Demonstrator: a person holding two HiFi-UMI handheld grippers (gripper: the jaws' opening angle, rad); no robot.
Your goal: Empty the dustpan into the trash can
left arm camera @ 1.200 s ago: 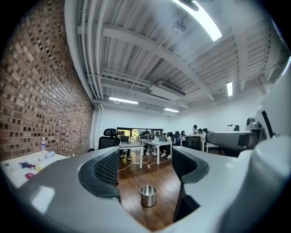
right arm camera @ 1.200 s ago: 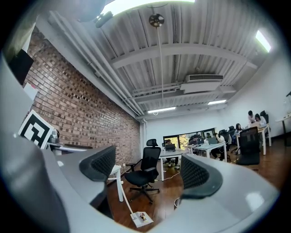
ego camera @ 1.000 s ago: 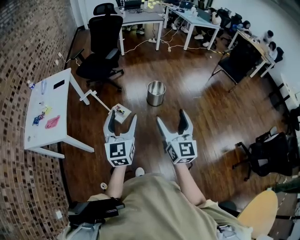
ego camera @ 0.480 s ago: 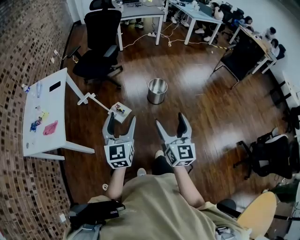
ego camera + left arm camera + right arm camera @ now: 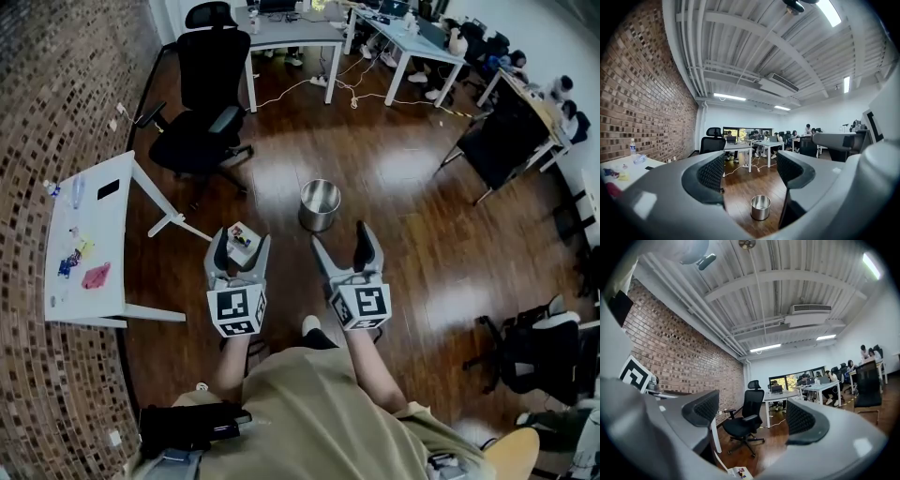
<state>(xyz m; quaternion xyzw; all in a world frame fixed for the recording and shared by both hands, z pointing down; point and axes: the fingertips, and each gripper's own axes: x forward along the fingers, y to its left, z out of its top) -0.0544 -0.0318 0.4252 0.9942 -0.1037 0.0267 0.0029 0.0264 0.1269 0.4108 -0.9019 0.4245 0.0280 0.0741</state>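
Note:
A small shiny metal trash can (image 5: pixel 320 204) stands on the wooden floor just ahead of both grippers; the left gripper view has the can (image 5: pixel 761 207) low between its jaws. The white dustpan (image 5: pixel 240 240), with coloured bits on it, lies on the floor left of the can, and in the head view it shows between the left jaws. The same dustpan (image 5: pixel 740 472) sits at the bottom edge of the right gripper view. My left gripper (image 5: pixel 242 251) and right gripper (image 5: pixel 342 246) are held level side by side above the floor. Both are open and hold nothing.
A white table (image 5: pixel 111 202) with small items stands at the left by the brick wall. A black office chair (image 5: pixel 202 103) is beyond the dustpan. Desks (image 5: pixel 281 33) with seated people fill the back, and another black chair (image 5: pixel 506 141) is at the right.
Both grippers have travelled forward with the person. The trash can and dustpan now lie closer, with the dustpan framed by the left jaws. Jaw openings look unchanged.

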